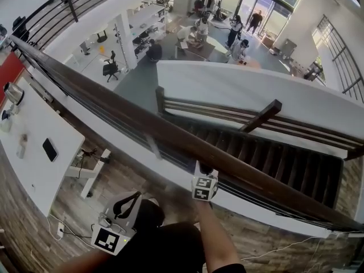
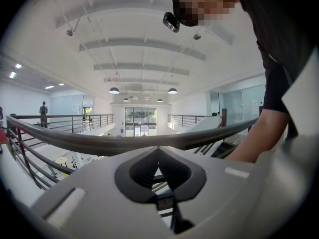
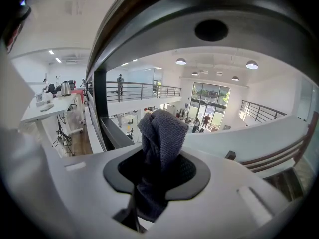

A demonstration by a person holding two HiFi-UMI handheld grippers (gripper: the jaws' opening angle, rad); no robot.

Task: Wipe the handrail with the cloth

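Now the right tool (image 3: 158,169) grips the grey cloth (image 3: 162,133) close under the handrail (image 1: 170,135); the left tool (image 2: 158,152), clenched on nothing, hangs below the handrail.

No text, label, brand, number or sign is legible in any view. The marker cube (image 1: 109,239) on the left gripper (image 1: 128,202) and the marker cube (image 1: 204,188) on the right gripper (image 1: 206,169) carry only black-and-white square patterns.
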